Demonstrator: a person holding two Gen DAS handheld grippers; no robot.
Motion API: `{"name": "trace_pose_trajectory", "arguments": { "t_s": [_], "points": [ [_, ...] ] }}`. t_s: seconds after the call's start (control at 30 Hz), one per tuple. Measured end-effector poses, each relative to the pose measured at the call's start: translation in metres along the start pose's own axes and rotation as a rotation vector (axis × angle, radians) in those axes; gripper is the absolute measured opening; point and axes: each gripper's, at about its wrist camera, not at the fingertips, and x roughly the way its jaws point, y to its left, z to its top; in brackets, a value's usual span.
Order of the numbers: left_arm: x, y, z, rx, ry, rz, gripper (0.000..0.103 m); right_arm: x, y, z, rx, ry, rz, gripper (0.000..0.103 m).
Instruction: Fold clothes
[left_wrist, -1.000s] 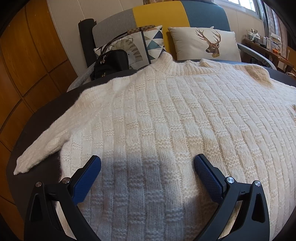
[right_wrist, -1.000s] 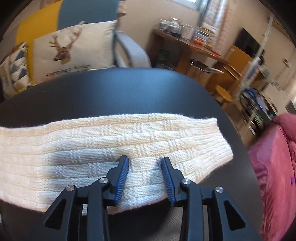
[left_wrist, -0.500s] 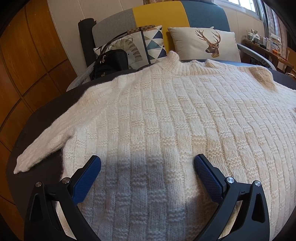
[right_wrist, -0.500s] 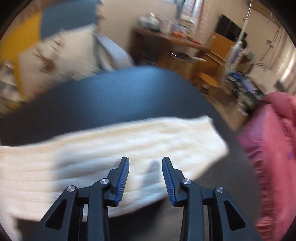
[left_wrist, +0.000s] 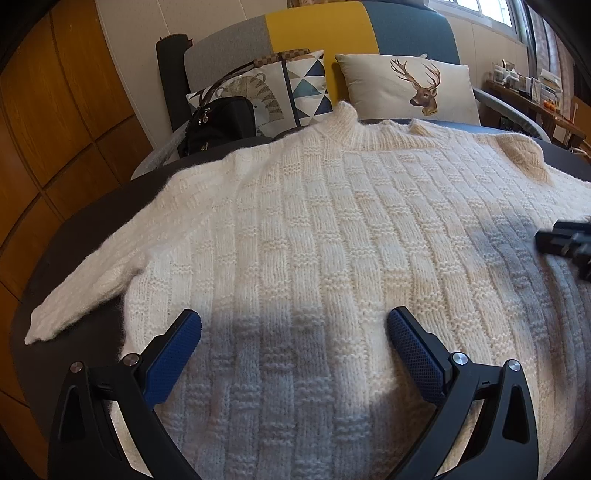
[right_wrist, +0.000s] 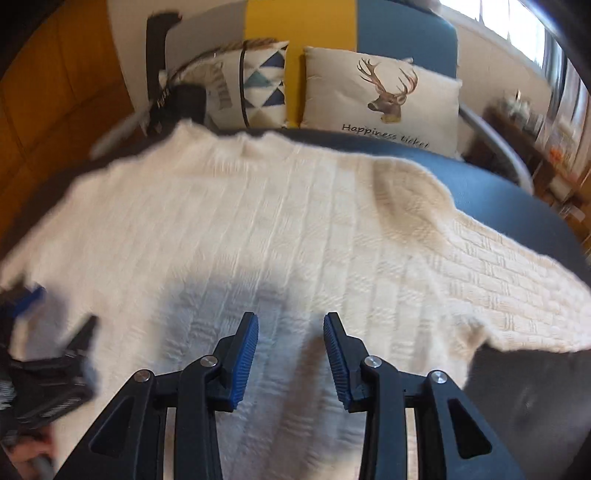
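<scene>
A cream knitted sweater (left_wrist: 332, 240) lies flat and spread out on a dark round table (left_wrist: 74, 236), collar toward the far side. Its left sleeve (left_wrist: 85, 291) reaches toward the table's left edge. My left gripper (left_wrist: 293, 332) is wide open and empty, hovering over the lower left part of the body. My right gripper (right_wrist: 290, 336) is partly open and empty, above the lower right part of the sweater (right_wrist: 258, 229); its right sleeve (right_wrist: 517, 288) stretches off to the right. The right gripper's black body shows at the left view's right edge (left_wrist: 565, 243).
Behind the table stands a grey, yellow and blue sofa (left_wrist: 317, 37) with a deer cushion (left_wrist: 410, 88), a patterned cushion (left_wrist: 273, 96) and a black handbag (left_wrist: 221, 122). Wooden panelling (left_wrist: 48, 110) is on the left. A cluttered desk (left_wrist: 532, 96) is at the far right.
My right gripper has swung left from the right sleeve's end to over the sweater's body, and now shows in the left wrist view. The left gripper has stayed put.
</scene>
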Motion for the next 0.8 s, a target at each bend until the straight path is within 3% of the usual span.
{"name": "trace_pose_trajectory", "arguments": {
  "t_s": [0.2,0.37,0.43,0.67,0.8],
  "points": [
    [0.004,0.009,0.0,-0.045,0.025,-0.054,0.103,0.003,0.001,-0.011,0.015,-0.088,-0.065,0.039],
    [0.001,0.025,-0.003,-0.106,0.044,-0.125,0.103,0.007,0.003,-0.009,0.02,-0.096,-0.082,0.043],
    [-0.004,0.036,-0.002,-0.118,0.035,-0.121,0.102,0.006,0.005,-0.01,0.011,-0.1,-0.094,0.043],
    [-0.016,0.107,0.014,-0.081,-0.066,0.017,0.102,0.008,0.0,-0.009,0.027,-0.107,-0.087,0.049],
    [0.004,0.173,0.023,-0.142,-0.038,0.153,0.102,0.008,-0.003,-0.01,0.042,-0.108,-0.069,0.049]
  ]
}}
